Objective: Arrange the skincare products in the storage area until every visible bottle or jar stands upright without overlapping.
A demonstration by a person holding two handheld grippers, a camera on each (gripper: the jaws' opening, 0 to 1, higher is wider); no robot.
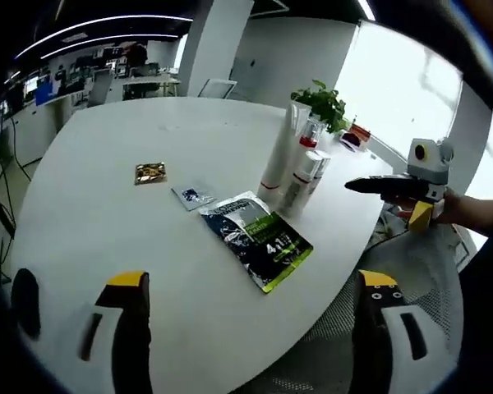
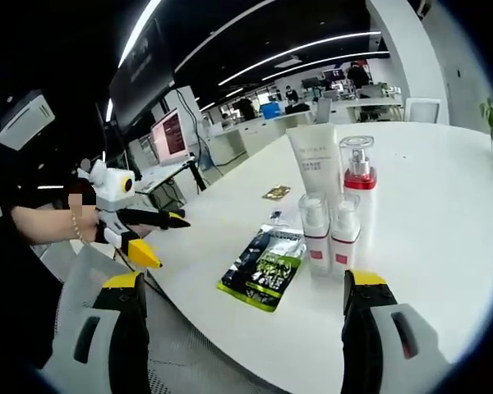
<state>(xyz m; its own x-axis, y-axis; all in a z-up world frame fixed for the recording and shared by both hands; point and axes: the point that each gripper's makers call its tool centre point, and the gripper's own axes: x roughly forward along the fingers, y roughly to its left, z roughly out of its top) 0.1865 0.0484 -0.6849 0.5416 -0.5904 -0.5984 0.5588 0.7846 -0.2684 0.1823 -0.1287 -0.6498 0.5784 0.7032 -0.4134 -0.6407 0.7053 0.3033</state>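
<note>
Both grippers, left [image 1: 246, 283] and right [image 2: 242, 279], hung wide open, empty, short of table [image 1: 107, 164]. Four upright bottles [image 2: 337, 197] clustered at far right edge, beside flat sachet [image 1: 257, 239]. Advice: approach w/ jaws spread, grip low, avoid toppling neighbours.

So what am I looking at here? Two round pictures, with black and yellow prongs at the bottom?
Those prongs are the jaws of two hand-held grippers; a person holds one in each hand. Each round picture comes from a camera riding on one gripper, so the left gripper and the right gripper each see their own jaws, spread open and holding nothing. Each view also catches the other gripper across the white table. On the table stand a white tube, a pump bottle with a red band and two small bottles. Lying flat are a dark and green sachet, a small packet and a gold packet.
</note>
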